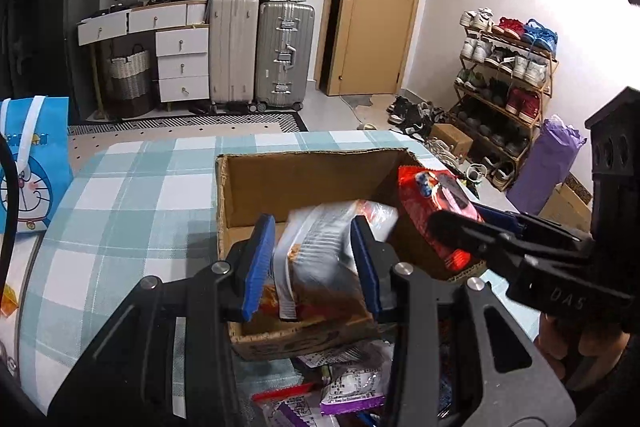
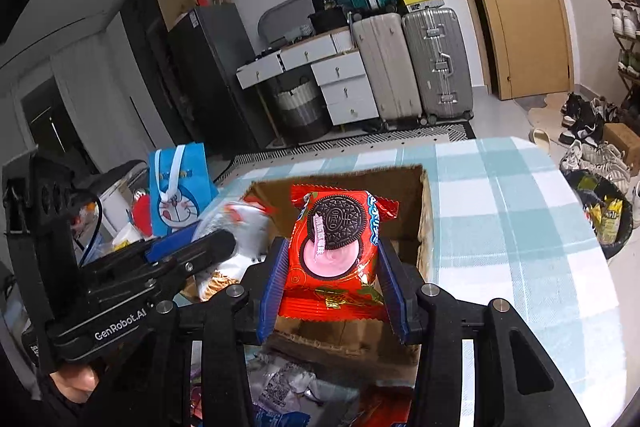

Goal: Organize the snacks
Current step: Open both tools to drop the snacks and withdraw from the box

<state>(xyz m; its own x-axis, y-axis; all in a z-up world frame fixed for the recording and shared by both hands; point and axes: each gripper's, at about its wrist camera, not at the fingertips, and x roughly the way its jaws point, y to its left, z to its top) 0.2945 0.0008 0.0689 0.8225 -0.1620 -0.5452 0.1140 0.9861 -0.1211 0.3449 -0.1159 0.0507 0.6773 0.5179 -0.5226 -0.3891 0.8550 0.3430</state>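
Over the open cardboard box on the checked table, both claws hold snacks. The left gripper is clamped on a clear and white snack bag. Just to its right, the right gripper is clamped on a red cookie pack. More snack packs lie on the near side of the box
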